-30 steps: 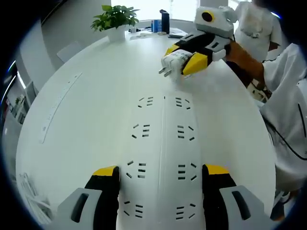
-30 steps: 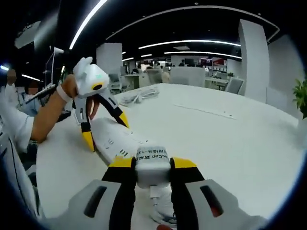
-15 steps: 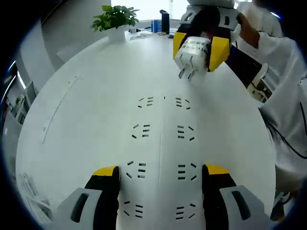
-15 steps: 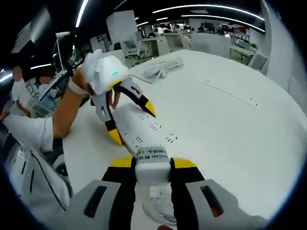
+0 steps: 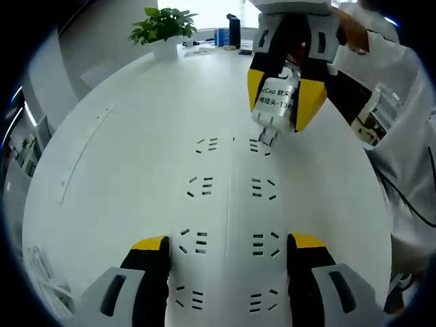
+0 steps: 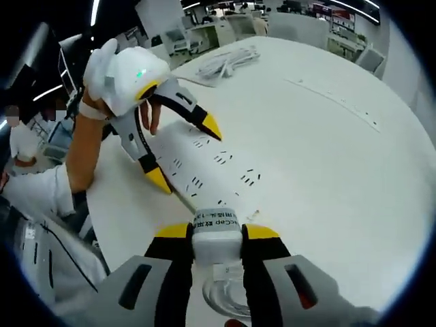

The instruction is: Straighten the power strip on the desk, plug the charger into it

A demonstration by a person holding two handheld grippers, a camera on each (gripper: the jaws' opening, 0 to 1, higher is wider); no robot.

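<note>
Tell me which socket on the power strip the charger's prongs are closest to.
The far right-hand socket in the left gripper view, on the power strip. The charger, gripped by the right gripper, hangs with its prongs just above it; the other sockets lie nearer the left gripper.

A long white plastic power strip [image 5: 228,204] lies flat on the round white desk [image 5: 122,177], between the left gripper [image 5: 228,255]'s jaws. The right gripper [image 5: 281,92] holds a small white block charger [image 5: 274,103] over the strip's far end. A potted green plant [image 5: 163,30] stands at the desk's far edge; a coiled white cable [image 6: 225,61] lies near another edge.
</note>
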